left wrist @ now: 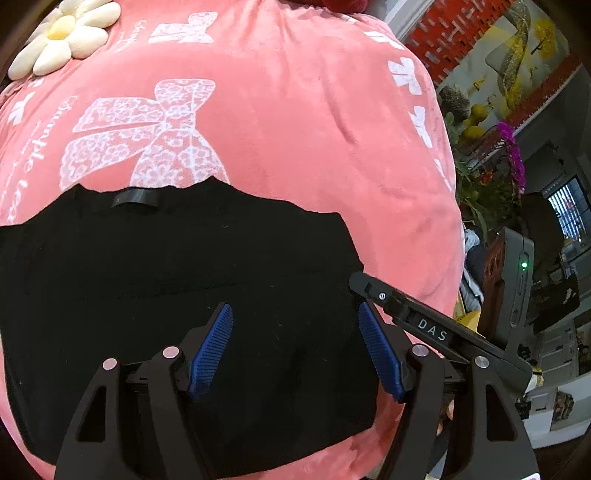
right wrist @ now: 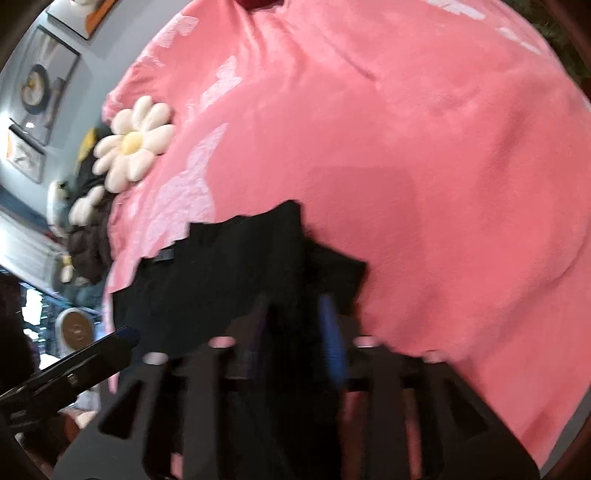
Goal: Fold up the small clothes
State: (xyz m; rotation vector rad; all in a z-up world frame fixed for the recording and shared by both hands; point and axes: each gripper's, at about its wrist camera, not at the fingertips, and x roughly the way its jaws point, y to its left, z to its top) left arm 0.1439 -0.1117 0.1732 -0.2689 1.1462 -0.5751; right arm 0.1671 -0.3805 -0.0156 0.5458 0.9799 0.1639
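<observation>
A black garment [left wrist: 177,280] lies flat on a pink plush blanket [left wrist: 295,110], its neck label toward the far side. My left gripper [left wrist: 295,325] is open just above the garment's right part, blue pads apart, holding nothing. My right gripper shows in the left wrist view [left wrist: 406,314] at the garment's right edge. In the blurred right wrist view my right gripper [right wrist: 295,314] has its fingers close together with the black garment [right wrist: 229,273] between them; a fold of cloth stands up at its tips. The left gripper [right wrist: 74,369] shows at the lower left there.
The blanket [right wrist: 443,147] has white bow prints. A white daisy-shaped cushion [left wrist: 62,33] lies at its far left corner and shows in the right wrist view [right wrist: 133,144]. Purple flowers [left wrist: 513,155] and room furniture stand beyond the right edge.
</observation>
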